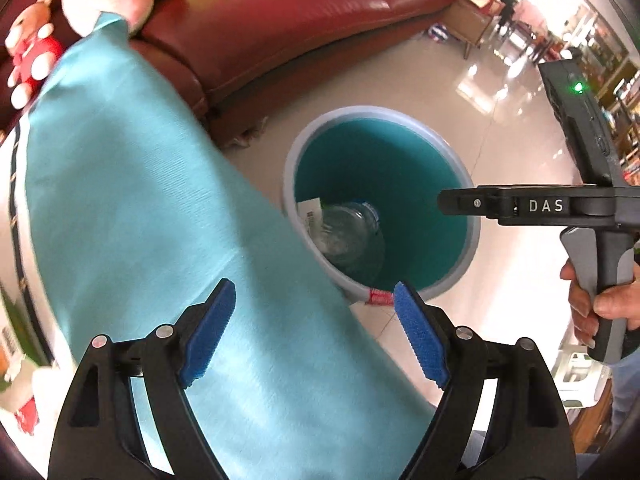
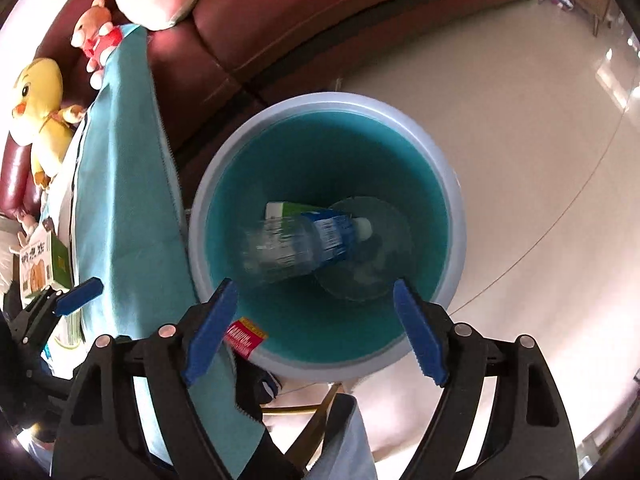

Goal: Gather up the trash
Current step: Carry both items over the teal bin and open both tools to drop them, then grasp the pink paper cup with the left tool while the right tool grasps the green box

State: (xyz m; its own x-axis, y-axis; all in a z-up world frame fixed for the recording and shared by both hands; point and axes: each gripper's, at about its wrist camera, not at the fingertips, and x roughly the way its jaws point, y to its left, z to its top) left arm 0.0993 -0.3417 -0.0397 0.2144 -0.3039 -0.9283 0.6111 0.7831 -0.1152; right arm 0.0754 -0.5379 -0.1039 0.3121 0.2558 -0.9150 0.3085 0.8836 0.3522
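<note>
A round bin with a pale grey rim [image 1: 360,111] [image 2: 320,101] and teal inside stands on the floor beside a table draped in teal cloth [image 1: 160,200] [image 2: 124,200]. Inside it lies a clear plastic bottle [image 1: 348,236] [image 2: 304,240] with a blue label, blurred, on top of a green-and-white carton [image 2: 282,210]. My right gripper [image 2: 315,282] [image 1: 444,202] hangs open above the bin's mouth, with nothing between its blue pads. My left gripper [image 1: 314,286] is open and empty over the cloth's edge, next to the bin. One of the left gripper's fingers [image 2: 80,296] shows at the left of the right wrist view.
A dark red leather sofa [image 1: 300,20] curves behind the bin, with plush toys [image 2: 40,120] on it. A printed box [image 2: 36,268] lies on the table. A red sticker [image 2: 246,338] marks the bin's near rim. A hand [image 1: 600,312] grips the right gripper's handle. Shiny tiled floor [image 2: 520,160] spreads right.
</note>
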